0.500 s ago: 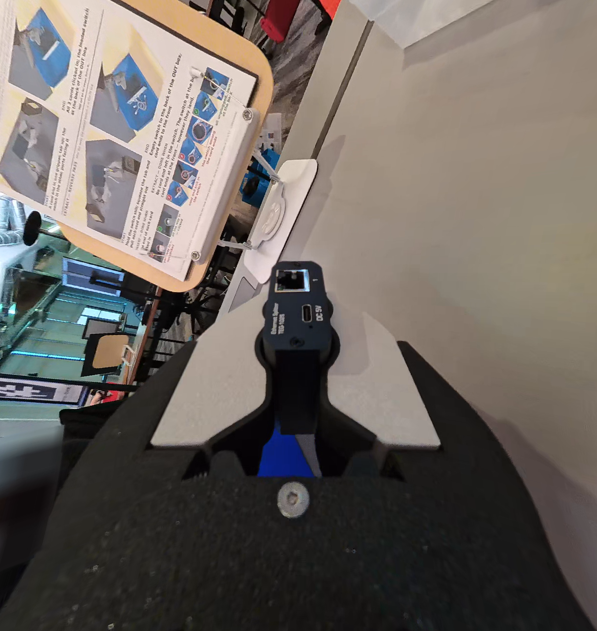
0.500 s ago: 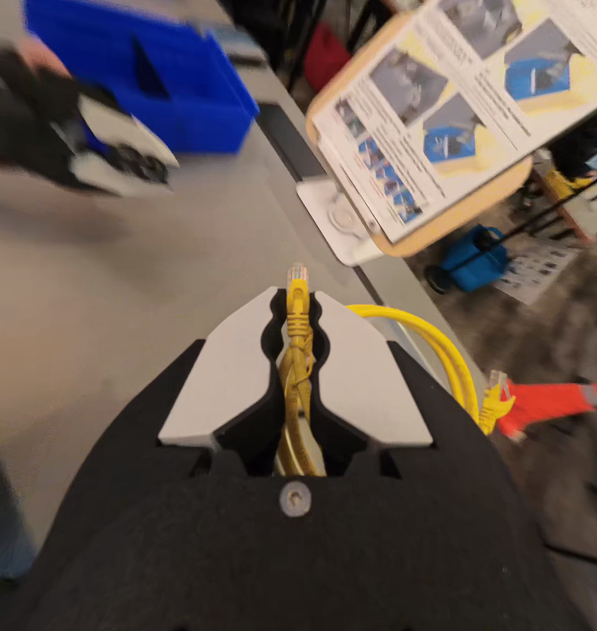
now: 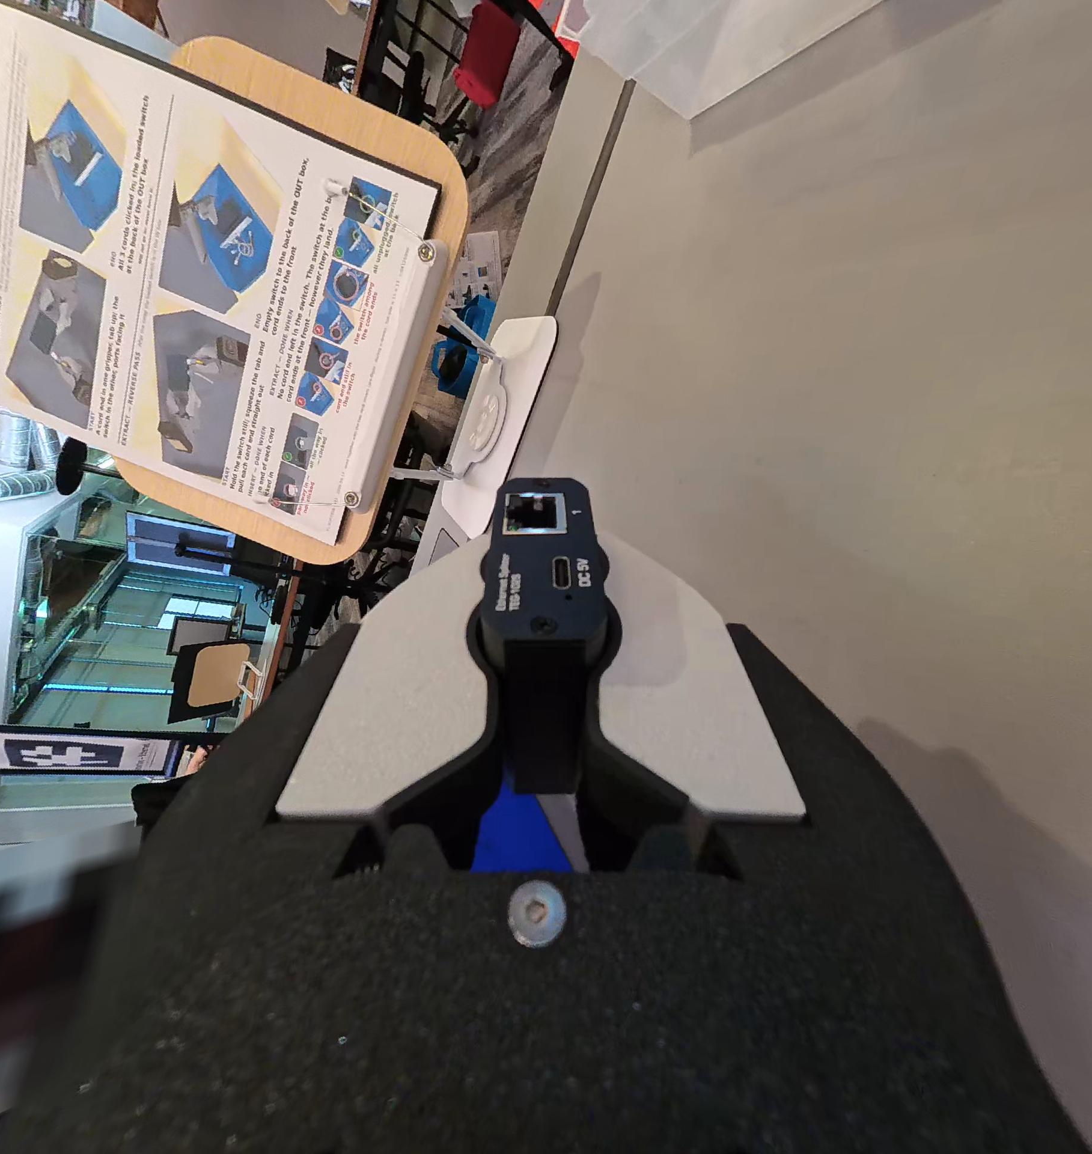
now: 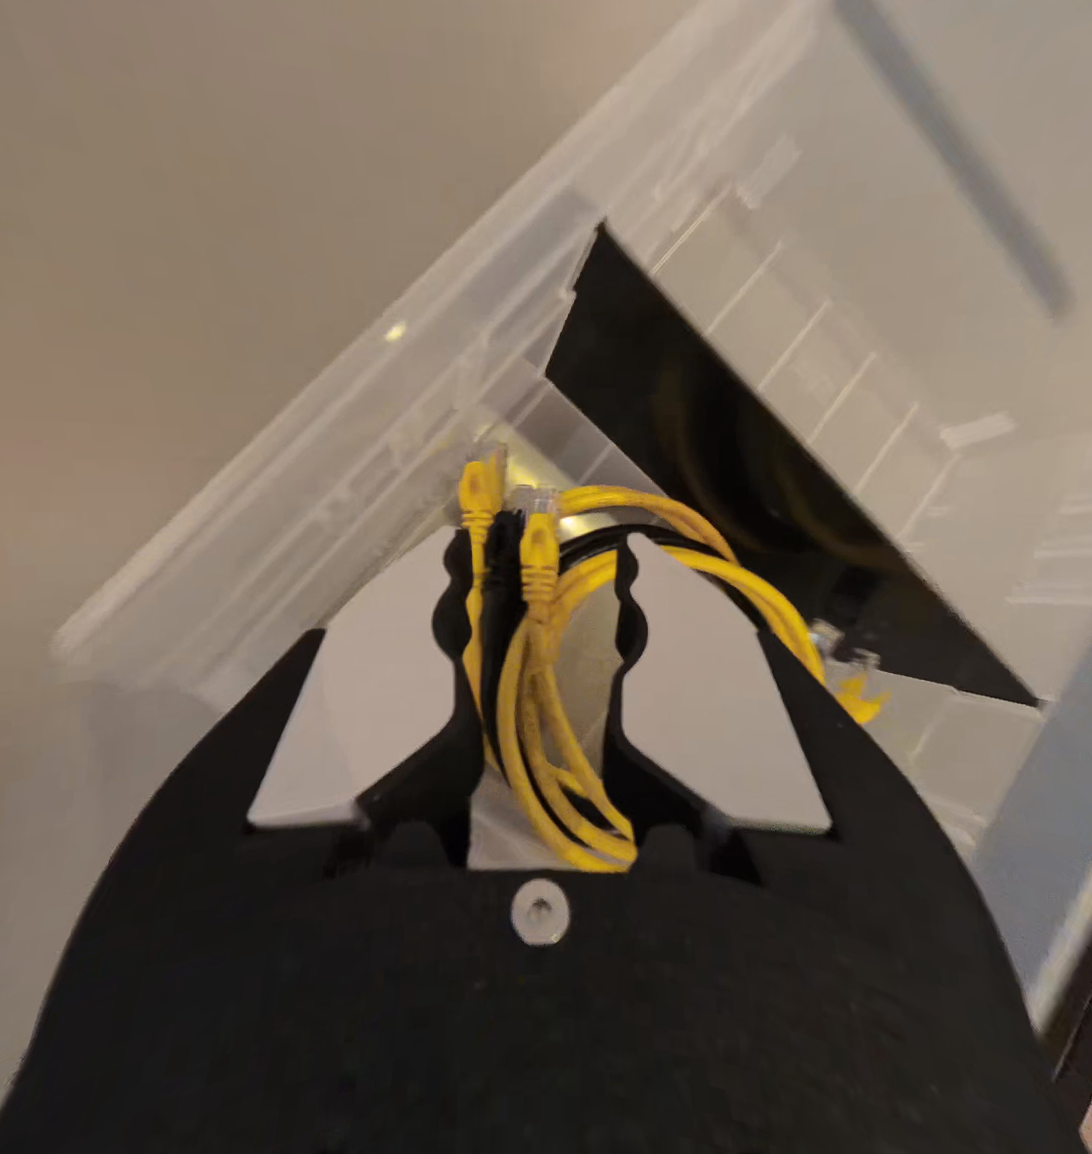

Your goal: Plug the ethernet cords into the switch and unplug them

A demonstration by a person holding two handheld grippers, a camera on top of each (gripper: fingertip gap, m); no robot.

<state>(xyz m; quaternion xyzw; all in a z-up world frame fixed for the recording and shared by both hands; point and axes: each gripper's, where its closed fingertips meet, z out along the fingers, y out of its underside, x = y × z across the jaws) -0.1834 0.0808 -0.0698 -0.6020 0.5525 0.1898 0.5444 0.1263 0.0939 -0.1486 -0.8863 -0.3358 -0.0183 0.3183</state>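
A printed instruction sheet [image 3: 206,300] on a wooden board [image 3: 318,125] stands far left; a clear plastic bin [image 4: 780,281] sits on the grey table [image 3: 874,437].

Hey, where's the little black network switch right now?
In the left wrist view, the switch sits center frame, clamped between the left tool's two gray fingers, its empty port facing away, above the gray table near the white stand base.

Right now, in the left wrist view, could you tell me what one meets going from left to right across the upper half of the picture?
Instruction sheet → wooden board behind it → white stand base → dark seam → plain grey table surface.
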